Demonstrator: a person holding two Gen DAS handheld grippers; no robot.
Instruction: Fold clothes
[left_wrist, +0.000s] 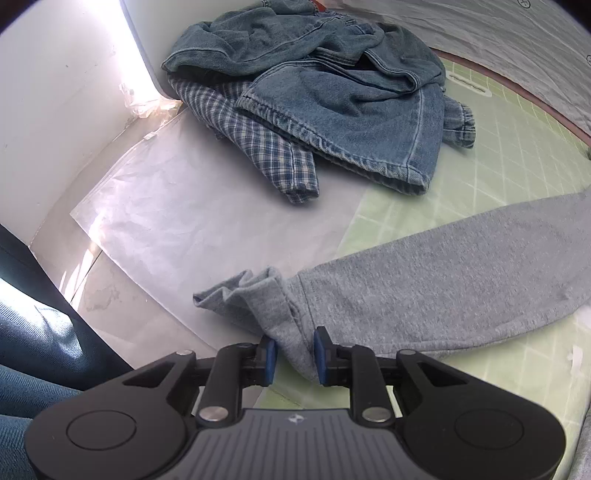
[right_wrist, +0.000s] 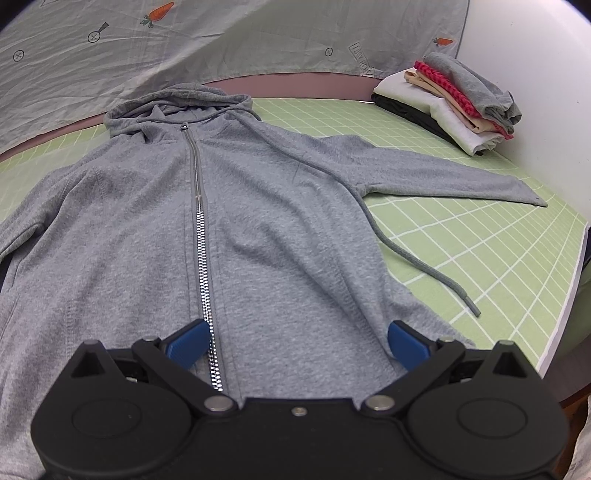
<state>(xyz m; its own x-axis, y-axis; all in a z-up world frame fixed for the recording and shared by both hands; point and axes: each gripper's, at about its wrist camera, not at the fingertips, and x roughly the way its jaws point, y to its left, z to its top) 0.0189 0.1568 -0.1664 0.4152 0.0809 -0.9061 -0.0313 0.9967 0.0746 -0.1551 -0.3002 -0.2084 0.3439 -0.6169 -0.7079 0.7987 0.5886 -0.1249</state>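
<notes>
A grey hoodie (right_wrist: 258, 221) lies zipped and face-up on a green grid mat (right_wrist: 480, 251), hood at 12 o'clock, hem toward the camera. Its one sleeve (left_wrist: 443, 280) stretches across the left wrist view from 3 o'clock to the cuff (left_wrist: 258, 295) near centre.

The left gripper (left_wrist: 294, 356) stands narrow, with a fold of cuff fabric between its blue pads (left_wrist: 270, 360); a small gap shows at the pads, so the pinch looks loose or released rather than firm. The right gripper (right_wrist: 295, 347) is spread wide over the hem, beside the zipper (right_wrist: 201, 236), holding nothing.

Risks from here, as a judgement: if the left gripper lifts without closing properly, the bunched cuff may slip out and the sleeve fall back crooked. The cuff is crumpled, so folding it as it lies would trap creases. The drawstring (right_wrist: 424, 266) trails toward 4 o'clock and could stick out of the fold. A sheet of clear plastic (left_wrist: 184, 206) under the cuff may be caught along with it. The pile of jeans (left_wrist: 332, 92) and plaid shirt (left_wrist: 266, 147) at 12 o'clock sits near enough to snag a wide sweep. The folded stack (right_wrist: 454, 103) at 2 o'clock lies well apart.
</notes>
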